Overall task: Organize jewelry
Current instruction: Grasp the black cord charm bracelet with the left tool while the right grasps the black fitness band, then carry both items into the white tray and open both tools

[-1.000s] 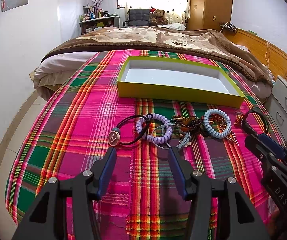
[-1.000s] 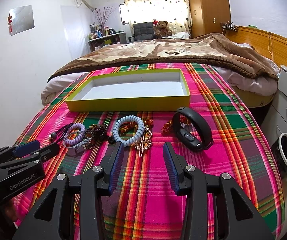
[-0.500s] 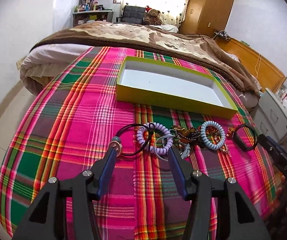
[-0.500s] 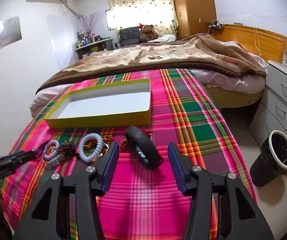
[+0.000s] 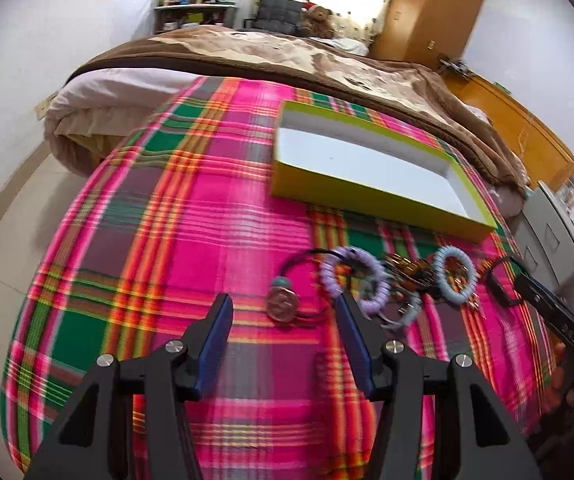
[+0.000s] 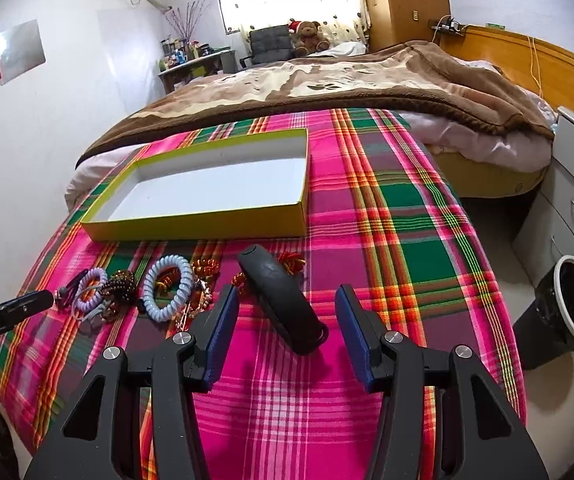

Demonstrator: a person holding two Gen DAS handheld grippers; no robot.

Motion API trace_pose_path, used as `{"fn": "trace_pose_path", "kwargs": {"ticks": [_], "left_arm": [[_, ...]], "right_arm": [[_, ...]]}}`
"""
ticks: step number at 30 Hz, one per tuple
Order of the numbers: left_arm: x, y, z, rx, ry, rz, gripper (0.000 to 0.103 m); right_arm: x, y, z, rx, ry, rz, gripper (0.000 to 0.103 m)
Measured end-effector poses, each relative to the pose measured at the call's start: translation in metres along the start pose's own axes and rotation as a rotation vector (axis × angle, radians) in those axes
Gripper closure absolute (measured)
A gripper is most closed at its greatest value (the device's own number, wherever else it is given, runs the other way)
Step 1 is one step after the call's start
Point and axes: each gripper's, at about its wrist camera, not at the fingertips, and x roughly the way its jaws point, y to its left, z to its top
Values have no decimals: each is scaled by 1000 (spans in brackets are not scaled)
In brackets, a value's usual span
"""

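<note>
Both tongs [image 5: 285,312] [image 6: 287,304] agape; right straddling glossy black wristband [image 6: 281,300], on edge.

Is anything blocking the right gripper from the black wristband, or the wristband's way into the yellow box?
Nothing visible: the black wristband lies between the open right gripper's fingers, with only bare plaid cloth before the empty yellow box.

The right tool [image 6: 287,322] hovers low over the pink, green and orange plaid cloth [image 6: 399,248], its blue-padded fingers [image 6: 219,336] spread wide on either side of a black band-shaped wristband [image 6: 283,304], touching neither side. Left of the band lie a pale blue coiled hair tie [image 6: 169,288], a cluster of brown beads [image 6: 121,282] and a lilac coiled hair tie [image 6: 91,292]. Beyond them sits a shallow yellow-green box with a white inside [image 6: 199,224]. The left tool [image 6: 19,308] enters from the left edge.
</note>
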Motion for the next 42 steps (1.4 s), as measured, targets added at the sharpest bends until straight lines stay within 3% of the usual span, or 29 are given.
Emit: {"fn": "trace_pose_path", "kwargs": {"ticks": [3, 6, 10, 13, 16, 22, 24, 29, 42], "left_arm": [[2, 9, 5, -23, 15, -24, 47], [6, 10, 6, -12, 35, -8, 48], [12, 4, 4, 6, 57, -17, 48], [20, -1, 4, 35, 61, 45, 52], [22, -4, 4, 60, 62, 54, 54], [26, -12, 5, 126, 60, 131, 77], [25, -13, 5, 131, 59, 124, 84], [21, -13, 4, 117, 53, 76, 87], [-10, -17, 25, 90, -43, 26, 87]], "right_arm": [[2, 0, 1, 5, 5, -7, 80], [1, -1, 1, 11, 3, 2, 86], [-4, -3, 0, 30, -13, 11, 87], [-6, -3, 0, 31, -18, 17, 87], [-10, -4, 1, 37, -28, 27, 87], [-16, -4, 4, 50, -53, 41, 87], [-19, -5, 5, 55, -64, 46, 87], [-24, -10, 7, 81, -77, 71, 87], [-37, -8, 23, 104, -137, 88, 87]]}}
